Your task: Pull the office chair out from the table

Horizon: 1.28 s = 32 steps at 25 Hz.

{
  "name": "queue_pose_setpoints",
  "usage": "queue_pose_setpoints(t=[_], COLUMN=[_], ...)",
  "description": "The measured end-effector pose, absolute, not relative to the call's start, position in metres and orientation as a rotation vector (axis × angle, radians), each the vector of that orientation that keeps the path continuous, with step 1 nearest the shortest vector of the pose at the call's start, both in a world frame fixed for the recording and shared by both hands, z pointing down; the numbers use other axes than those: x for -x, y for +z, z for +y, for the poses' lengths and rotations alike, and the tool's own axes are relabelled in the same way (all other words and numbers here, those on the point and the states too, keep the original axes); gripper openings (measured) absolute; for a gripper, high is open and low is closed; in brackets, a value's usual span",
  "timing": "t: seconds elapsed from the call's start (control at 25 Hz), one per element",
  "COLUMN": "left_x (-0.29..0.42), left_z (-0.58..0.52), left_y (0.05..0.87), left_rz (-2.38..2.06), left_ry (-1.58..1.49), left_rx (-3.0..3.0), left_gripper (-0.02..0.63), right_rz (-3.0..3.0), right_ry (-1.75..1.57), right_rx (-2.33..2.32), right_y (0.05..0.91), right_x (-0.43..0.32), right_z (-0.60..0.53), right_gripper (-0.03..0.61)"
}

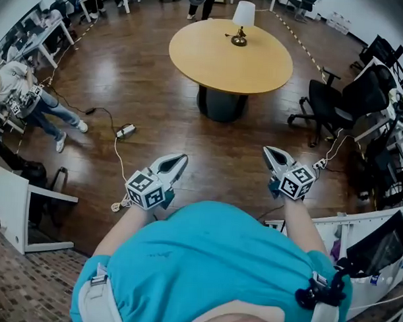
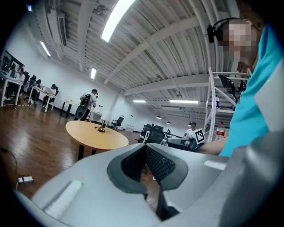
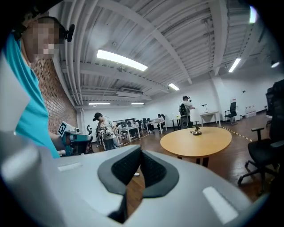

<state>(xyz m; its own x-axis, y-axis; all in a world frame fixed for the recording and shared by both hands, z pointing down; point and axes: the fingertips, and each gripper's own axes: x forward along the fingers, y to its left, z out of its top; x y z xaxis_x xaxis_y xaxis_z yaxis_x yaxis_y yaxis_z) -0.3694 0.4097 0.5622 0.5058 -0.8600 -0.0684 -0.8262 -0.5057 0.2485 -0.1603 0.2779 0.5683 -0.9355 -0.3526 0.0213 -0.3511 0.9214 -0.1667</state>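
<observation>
A black office chair (image 1: pixel 335 102) stands at the right, apart from the round wooden table (image 1: pixel 230 56) that carries a small lamp (image 1: pixel 243 20). Both grippers are held level in front of a teal shirt, well short of chair and table. My left gripper (image 1: pixel 178 159) is shut with nothing in it, and its pads meet in the left gripper view (image 2: pixel 145 148). My right gripper (image 1: pixel 271 153) is shut and empty too (image 3: pixel 141 153). The right gripper view shows the table (image 3: pixel 197 142) ahead and a chair (image 3: pixel 266 150) at the right edge.
A power strip (image 1: pixel 125 130) with a white cable lies on the wooden floor ahead left. A person (image 1: pixel 25 98) bends over at the far left. A white panel (image 1: pixel 12 206) stands at the near left, and a white rack (image 1: pixel 357 228) at the near right. More chairs and desks line the right wall.
</observation>
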Motion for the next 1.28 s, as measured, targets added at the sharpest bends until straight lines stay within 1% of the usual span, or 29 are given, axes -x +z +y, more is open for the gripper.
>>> queue_pose_setpoints(t=[0.24,0.36,0.56,0.92,1.28], left_x=[0.454,0.472,0.465,0.410,0.416], left_z=[0.497,0.521,0.530,0.500,0.483], left_y=[0.562,0.557,0.553,0.554,0.558], left_rz=[-1.496,-1.527,-1.549,-1.421,-1.388], left_ry=[-0.296,-0.317,-0.350,-0.376,-0.369], left_rx=[-2.539,-2.514,-2.518,-2.538,-2.551], left_gripper=[0.028,0.028,0.028,0.028,0.028], right_rz=[3.124,3.137,3.106,3.140,3.142], right_ry=[-0.267,-0.267,-0.307,-0.281,-0.306], right_rx=[0.462,0.439,0.423,0.462,0.508], right_y=[0.567,0.559,0.553,0.570,0.584], right_x=[0.250,0.266,0.258,0.220,0.223], right_z=[0.361,0.385,0.394,0.391,0.373], right_gripper=[0.003,0.003,0.003,0.003,0.003])
